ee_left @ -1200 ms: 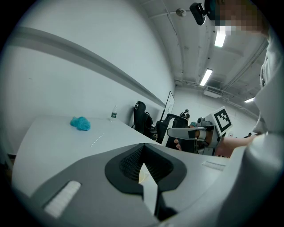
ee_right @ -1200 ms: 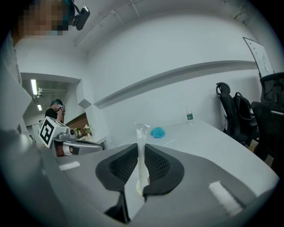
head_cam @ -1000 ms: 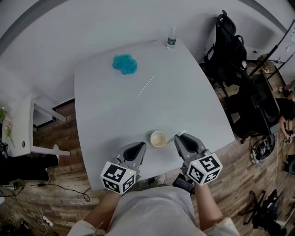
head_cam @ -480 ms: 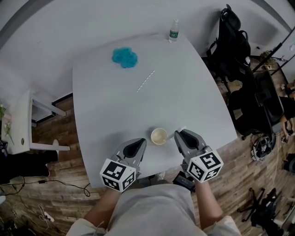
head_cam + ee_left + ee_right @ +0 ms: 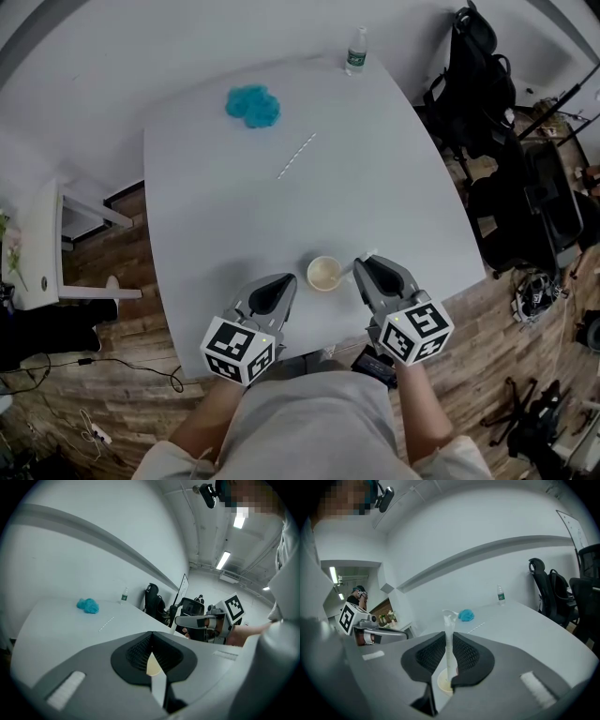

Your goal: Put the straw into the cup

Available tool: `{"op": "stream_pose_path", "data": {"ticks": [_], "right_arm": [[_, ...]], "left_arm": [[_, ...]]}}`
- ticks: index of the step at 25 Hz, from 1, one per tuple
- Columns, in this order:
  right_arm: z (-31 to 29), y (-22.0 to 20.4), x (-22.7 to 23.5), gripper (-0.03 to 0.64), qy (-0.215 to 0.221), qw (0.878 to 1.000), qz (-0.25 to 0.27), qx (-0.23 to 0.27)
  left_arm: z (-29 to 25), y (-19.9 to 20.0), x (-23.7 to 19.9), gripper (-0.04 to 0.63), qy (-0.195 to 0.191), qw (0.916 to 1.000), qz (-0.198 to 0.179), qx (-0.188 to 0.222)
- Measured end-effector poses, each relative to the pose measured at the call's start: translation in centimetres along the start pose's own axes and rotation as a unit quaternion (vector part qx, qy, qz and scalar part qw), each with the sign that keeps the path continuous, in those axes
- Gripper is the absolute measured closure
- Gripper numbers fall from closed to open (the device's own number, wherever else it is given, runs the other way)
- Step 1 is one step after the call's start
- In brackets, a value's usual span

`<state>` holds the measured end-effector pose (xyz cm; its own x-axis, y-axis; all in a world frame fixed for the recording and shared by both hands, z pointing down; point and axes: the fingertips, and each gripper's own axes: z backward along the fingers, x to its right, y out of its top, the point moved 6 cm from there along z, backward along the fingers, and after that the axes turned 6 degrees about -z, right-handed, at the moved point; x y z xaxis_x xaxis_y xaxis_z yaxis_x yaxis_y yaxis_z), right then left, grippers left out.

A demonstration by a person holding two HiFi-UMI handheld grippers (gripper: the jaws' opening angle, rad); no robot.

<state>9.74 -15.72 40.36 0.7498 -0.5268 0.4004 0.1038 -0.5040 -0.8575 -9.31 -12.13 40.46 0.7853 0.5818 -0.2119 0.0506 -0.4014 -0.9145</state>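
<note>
One broad white table (image 5: 234, 216) across most of the head view, with black chairs (image 5: 487, 103) off its right side. At the near edge, left gripper (image 5: 288, 280) and right gripper (image 5: 360, 264), side by side, pointing across the top, with the cup (image 5: 323, 274) between their tips. Left: jaws pressed together, nothing held. Right: jaws narrowed onto a white straw (image 5: 449, 644), clamped upright, bent top above the pads, lower end down at the mouth of the cup; whether below the rim, hard to tell. Far across, crumpled blue cloth (image 5: 253, 104). Cup itself upright on the table, pale inside. At the far corner, small water bottle (image 5: 355, 52). Mid-table, well apart from the cup, second straw (image 5: 296, 155), lying flat.
</note>
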Motion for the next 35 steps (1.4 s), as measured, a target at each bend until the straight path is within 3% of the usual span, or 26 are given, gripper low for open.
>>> {"op": "stream_pose_path", "data": {"ticks": [35], "right_arm": [[-4.3, -5.2, 2.8, 0.563, 0.006, 0.997, -0.04, -0.059]], "left_arm": [[-1.0, -3.2, -0.2, 0.577, 0.004, 0.9991, 0.02, -0.037]]}}
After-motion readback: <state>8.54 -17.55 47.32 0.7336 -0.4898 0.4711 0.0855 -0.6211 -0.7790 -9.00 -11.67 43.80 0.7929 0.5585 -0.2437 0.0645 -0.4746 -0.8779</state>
